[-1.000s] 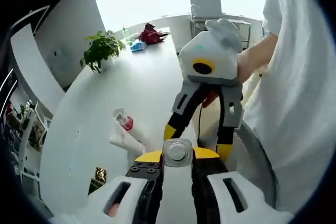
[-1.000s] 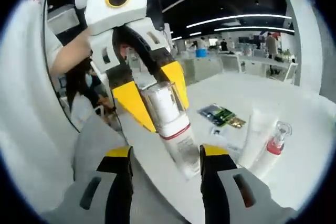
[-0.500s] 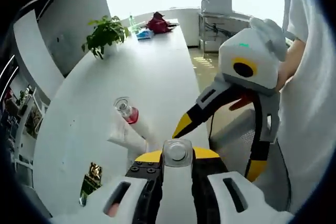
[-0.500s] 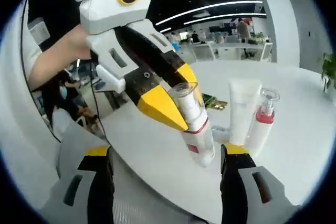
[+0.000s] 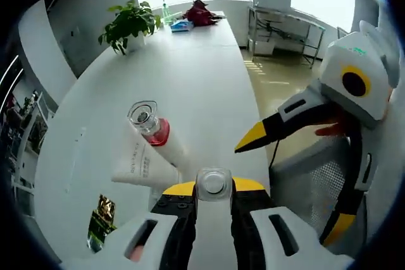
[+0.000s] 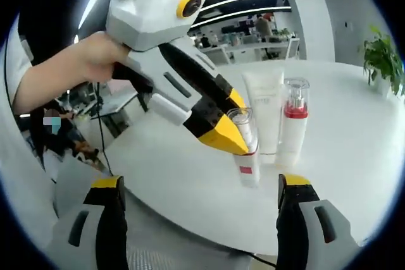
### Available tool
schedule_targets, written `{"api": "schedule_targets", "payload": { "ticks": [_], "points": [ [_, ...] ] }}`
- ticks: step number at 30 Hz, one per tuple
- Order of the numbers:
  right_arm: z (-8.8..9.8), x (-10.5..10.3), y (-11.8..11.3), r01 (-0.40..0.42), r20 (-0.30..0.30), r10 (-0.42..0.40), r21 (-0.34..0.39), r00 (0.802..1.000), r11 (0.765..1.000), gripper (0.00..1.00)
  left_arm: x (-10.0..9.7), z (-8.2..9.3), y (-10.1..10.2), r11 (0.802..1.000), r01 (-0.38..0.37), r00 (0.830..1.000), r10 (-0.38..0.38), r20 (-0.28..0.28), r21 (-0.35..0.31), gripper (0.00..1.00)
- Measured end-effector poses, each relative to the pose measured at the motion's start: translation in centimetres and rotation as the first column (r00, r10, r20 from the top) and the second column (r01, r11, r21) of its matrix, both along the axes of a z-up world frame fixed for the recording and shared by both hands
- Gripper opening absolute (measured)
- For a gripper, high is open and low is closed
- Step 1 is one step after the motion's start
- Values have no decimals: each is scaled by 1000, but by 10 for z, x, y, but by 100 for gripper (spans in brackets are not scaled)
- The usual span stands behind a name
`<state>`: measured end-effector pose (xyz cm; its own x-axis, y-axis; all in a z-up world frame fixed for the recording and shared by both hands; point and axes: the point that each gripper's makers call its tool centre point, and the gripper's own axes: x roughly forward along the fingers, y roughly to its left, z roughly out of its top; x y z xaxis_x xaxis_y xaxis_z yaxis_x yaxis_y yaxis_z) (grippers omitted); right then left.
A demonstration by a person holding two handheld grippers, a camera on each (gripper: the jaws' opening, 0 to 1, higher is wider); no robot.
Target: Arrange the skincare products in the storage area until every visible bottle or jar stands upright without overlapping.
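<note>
- Left gripper view: the left claw [image 5: 214,203] is clamped on a clear-capped bottle [image 5: 213,183], seen end-on between its yellow-tipped jaws.
- Taking that clear-capped bottle as the landmark, a white tube [image 5: 140,164] and a red-collared pump bottle [image 5: 150,127] stand close together just beyond it on the white tabletop [image 5: 190,67].
- A small dark sachet [image 5: 99,221] lies flat on the tabletop, off to the side of the held bottle and nearer the edge.
- A potted plant [image 5: 129,24] sits far beyond the bottle, toward the tabletop's far end.
- The right claw [image 5: 297,178] comes in from the right of the bottle, jaws spread wide and holding nothing.
- Right gripper view: the right claw [image 6: 199,203] shows two jaws well apart with nothing between them.
- The left claw [image 6: 237,137] grips the clear-capped bottle [image 6: 245,153] near its top; the bottle looks upright with its base at or on the tabletop [image 6: 354,131], though I cannot tell for certain that it is touching.
- The white tube [image 6: 264,110] and the pump bottle [image 6: 293,121] stand just behind that bottle, close but seemingly not touching it.
- Judgement: the step in hand is setting this bottle down beside the other two. To do it well, bring it straight down until the base sits flat, keep a small gap from the tube, then open the jaws slowly and draw back along their own line so neither yellow tip tips the bottle or its neighbours.
</note>
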<state>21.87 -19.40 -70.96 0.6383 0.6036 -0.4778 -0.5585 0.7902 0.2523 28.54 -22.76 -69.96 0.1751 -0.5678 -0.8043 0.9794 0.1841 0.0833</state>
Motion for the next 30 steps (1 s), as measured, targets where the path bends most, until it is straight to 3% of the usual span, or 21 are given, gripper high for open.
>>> {"api": "schedule_targets", "payload": {
  "ticks": [14, 18, 30],
  "points": [
    [-7, 1, -5, 53, -17, -52, 37, 999, 998, 100, 23, -34, -10, 998, -35, 999, 35, 7, 50, 24],
    [-6, 1, -6, 54, -18, -53, 41, 998, 998, 100, 26, -39, -11, 997, -28, 1000, 27, 15, 67, 24],
    [-7, 1, -7, 60, -28, -59, 56, 998, 997, 100, 36, -37, -20, 998, -48, 999, 48, 21, 26, 24]
  ]
}}
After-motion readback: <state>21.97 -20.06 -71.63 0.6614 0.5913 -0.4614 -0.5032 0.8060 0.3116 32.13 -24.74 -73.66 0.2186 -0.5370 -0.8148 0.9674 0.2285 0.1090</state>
